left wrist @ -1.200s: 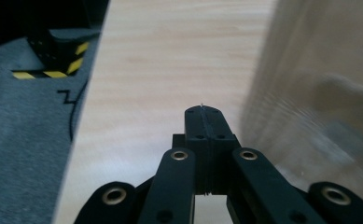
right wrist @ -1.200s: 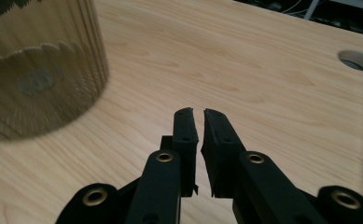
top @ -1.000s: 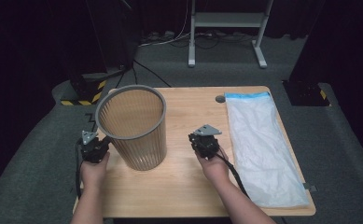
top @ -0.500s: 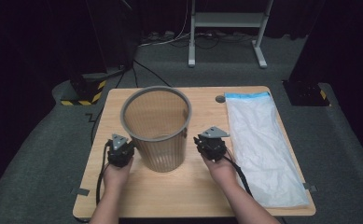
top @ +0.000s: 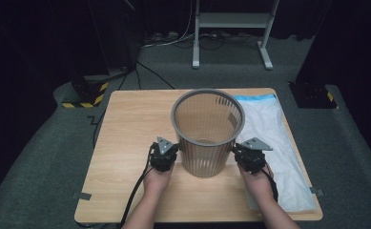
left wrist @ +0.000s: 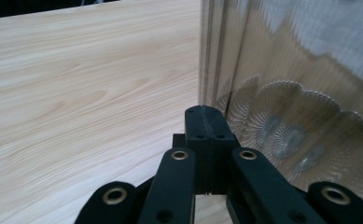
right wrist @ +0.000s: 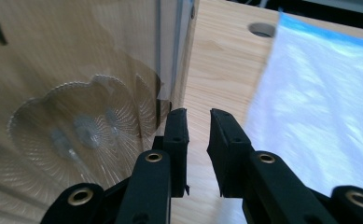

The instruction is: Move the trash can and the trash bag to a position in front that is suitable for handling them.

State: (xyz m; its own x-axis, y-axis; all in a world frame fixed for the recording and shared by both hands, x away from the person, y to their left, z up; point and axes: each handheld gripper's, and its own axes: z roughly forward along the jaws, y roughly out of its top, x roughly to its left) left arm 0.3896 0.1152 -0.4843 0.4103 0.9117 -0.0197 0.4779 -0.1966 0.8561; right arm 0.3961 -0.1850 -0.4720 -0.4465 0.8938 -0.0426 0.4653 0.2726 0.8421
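At the near edge of the wooden table [top: 126,143] two hands come in, each one holding a gripper. The left gripper [top: 163,155] has its jaws pressed together on nothing, just beside the left wall of the mesh basket [top: 208,131]. The right gripper [top: 250,156] is just beside the right wall of the basket, its jaws a little apart and empty. The basket stands upright between them, in the middle of the table. To the right of it a clear plastic bag [top: 278,148] with a blue far edge lies flat. Beyond the table, on the floor, stands a metal stand [top: 231,28].
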